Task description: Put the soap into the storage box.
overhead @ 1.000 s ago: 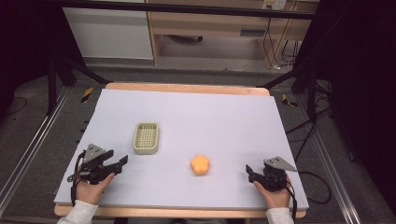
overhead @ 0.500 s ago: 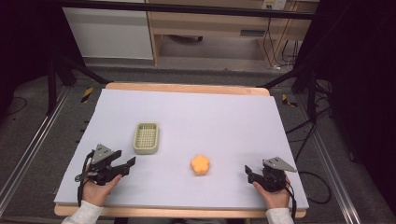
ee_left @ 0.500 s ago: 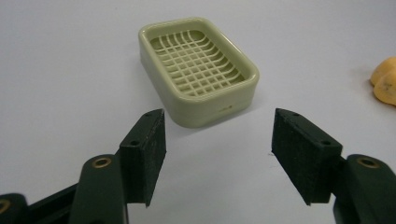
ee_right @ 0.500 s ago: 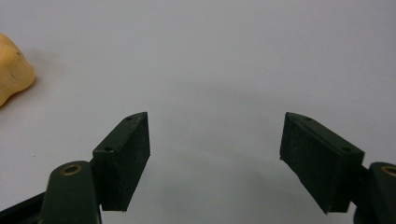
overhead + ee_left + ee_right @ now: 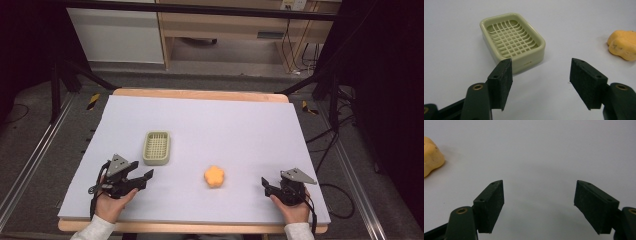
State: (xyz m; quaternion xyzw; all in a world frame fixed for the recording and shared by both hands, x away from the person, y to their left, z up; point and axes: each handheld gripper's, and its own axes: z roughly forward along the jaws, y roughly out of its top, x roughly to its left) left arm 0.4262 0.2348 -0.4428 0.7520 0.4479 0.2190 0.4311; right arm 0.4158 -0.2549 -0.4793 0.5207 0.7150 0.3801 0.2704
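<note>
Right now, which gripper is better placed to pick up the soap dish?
Left. The left gripper is open, just short of the soap dish. The right gripper sits across the table, beyond the orange sponge.

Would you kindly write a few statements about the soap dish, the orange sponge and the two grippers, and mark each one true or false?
1. The soap dish is empty. True.
2. The orange sponge lies inside the dish. False: it lies on the table, apart from the dish.
3. The left gripper clamps the dish. False: its jaws stand apart with nothing between them.
4. The right gripper is open and holds nothing. True.
</note>
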